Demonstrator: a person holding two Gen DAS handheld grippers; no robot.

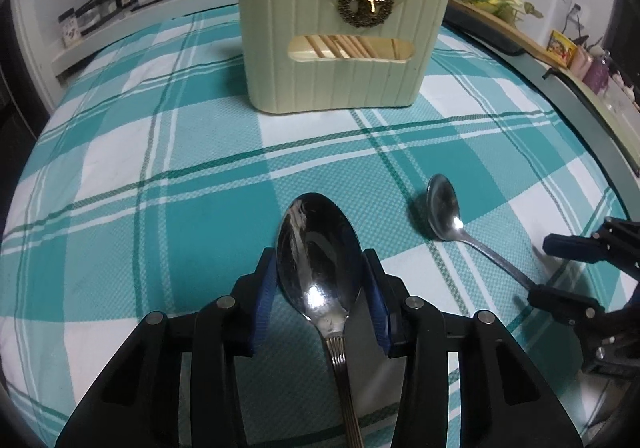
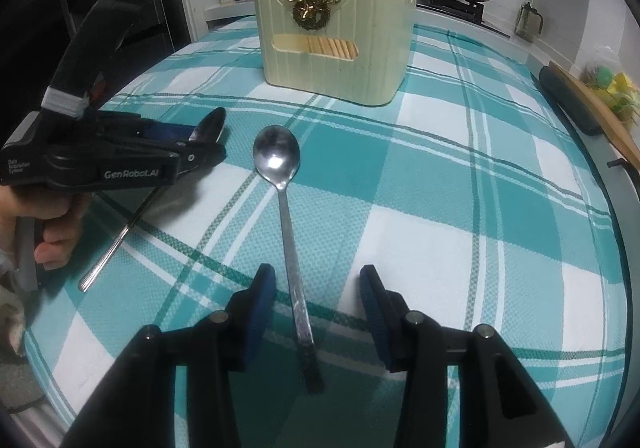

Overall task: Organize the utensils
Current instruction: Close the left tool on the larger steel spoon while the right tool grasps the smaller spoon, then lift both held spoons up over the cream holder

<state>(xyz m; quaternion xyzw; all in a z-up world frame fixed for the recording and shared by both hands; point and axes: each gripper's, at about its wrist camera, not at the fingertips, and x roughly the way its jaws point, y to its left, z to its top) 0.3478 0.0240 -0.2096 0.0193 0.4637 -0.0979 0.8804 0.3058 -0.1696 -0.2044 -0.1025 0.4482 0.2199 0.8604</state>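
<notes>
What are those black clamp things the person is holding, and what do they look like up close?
Each is a handheld gripper of black plastic: two angular fingers with silver rivets, tipped by ribbed blue pads. The left gripper has a pistol-style handle, grey tape wrapped round its neck and white "GenRobot.AI" lettering on the side. The right gripper has the same build. No cables show.

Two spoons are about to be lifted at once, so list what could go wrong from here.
1. The left tool clamps the large spoon across its smooth, curved bowl; it may slip or twist out.
2. The right tool stands open around the small spoon with the handle off-centre, near one pad; closing may push it aside.
3. The caddy already holds chopsticks, which could block a spoon.
</notes>
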